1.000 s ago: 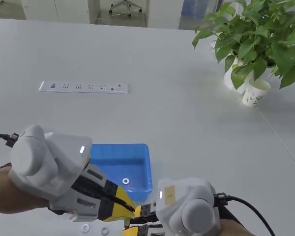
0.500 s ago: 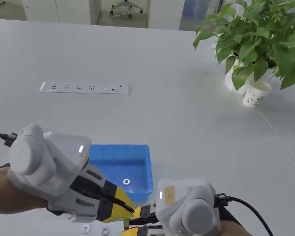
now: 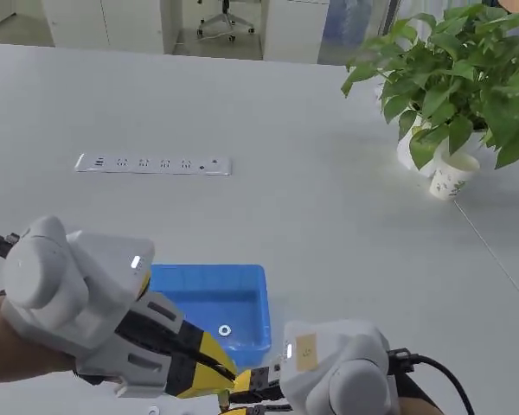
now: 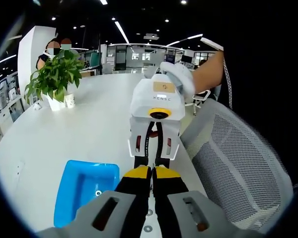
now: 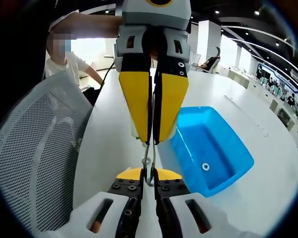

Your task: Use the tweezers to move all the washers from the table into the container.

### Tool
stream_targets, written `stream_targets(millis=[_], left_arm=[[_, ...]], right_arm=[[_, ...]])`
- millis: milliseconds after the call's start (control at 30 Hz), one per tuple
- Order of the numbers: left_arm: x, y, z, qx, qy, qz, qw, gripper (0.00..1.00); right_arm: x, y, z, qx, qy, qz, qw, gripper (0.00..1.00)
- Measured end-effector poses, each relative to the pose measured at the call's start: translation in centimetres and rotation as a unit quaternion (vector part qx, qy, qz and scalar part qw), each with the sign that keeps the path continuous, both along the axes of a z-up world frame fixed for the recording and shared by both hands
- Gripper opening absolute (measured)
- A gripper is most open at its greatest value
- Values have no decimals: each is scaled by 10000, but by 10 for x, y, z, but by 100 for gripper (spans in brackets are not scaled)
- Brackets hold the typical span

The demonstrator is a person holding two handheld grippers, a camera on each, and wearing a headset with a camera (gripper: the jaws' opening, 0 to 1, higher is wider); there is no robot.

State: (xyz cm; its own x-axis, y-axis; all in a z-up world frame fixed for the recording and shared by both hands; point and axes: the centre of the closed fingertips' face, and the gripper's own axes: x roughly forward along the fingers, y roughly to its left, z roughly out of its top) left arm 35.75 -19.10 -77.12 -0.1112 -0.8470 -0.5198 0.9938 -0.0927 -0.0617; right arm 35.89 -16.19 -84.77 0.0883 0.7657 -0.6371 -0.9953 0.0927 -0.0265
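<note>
The thin metal tweezers (image 5: pixel 149 153) run between both grippers, which face each other tip to tip. My left gripper (image 3: pixel 229 385), with yellow jaws, is shut on one end of them, seen also as the left gripper (image 5: pixel 152 141) coming down from above. My right gripper (image 5: pixel 148 177) is shut on the other end, and the right gripper (image 4: pixel 152 161) meets my own jaws in the left gripper view. The blue container (image 3: pixel 177 281) lies just beyond them with one washer (image 3: pixel 224 330) inside. Loose washers (image 4: pixel 149 212) lie on the table under the jaws, one washer (image 5: pixel 145 160) right below the tweezers.
A white power strip (image 3: pixel 152 164) lies at the far left of the white table (image 3: pixel 311 173). A potted plant (image 3: pixel 450 78) and a paper cup (image 3: pixel 448 180) stand at the far right. A mesh chair (image 4: pixel 238 163) sits behind the near table edge.
The head view has tilted slightly, so everything sits a little lower. Both grippers stay joined at the tweezers; the washers and container have not moved.
</note>
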Motion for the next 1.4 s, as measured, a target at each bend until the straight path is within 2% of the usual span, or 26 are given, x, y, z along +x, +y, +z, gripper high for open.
stream_targets(millis=[733, 1067, 1400], left_arm=[[13, 7, 34, -60, -284, 40, 9996, 4], [35, 8, 44, -52, -446, 79, 9990, 4], [59, 8, 42, 0, -537, 109, 9985, 4]], right_arm=[[19, 8, 36, 103, -372, 112, 9992, 9], [43, 10, 46, 147, -529, 81, 9985, 9], [68, 10, 45, 175, -587, 14, 9981, 9]])
